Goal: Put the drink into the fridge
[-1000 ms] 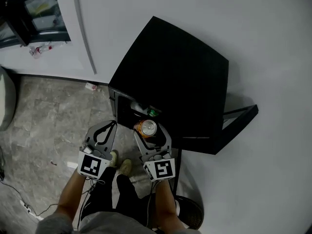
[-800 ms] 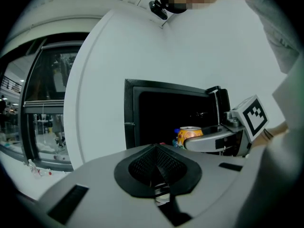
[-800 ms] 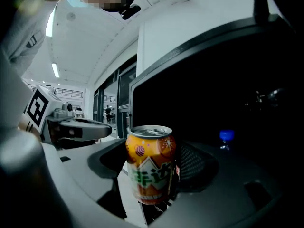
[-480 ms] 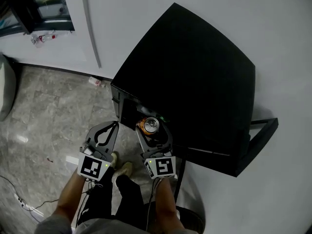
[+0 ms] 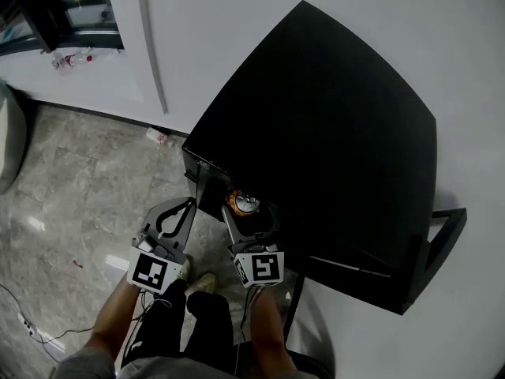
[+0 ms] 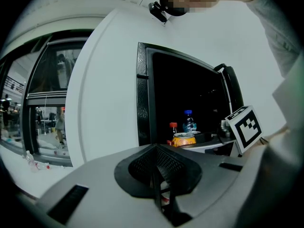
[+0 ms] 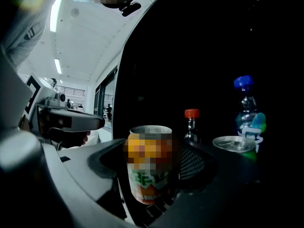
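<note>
Orange drink can (image 5: 243, 204) at the mouth of the black fridge (image 5: 339, 125).
Held upright in the right gripper (image 5: 248, 212), clamped from both sides, just in front of the dark open compartment; beyond it on the shelf, a red-capped bottle (image 7: 191, 125), a blue-capped bottle (image 7: 247, 109) and a green can (image 7: 234, 144). Alongside, over grey stone floor (image 5: 71, 204), the left gripper (image 5: 188, 205), clenched on nothing, pointing at the same opening.
</note>
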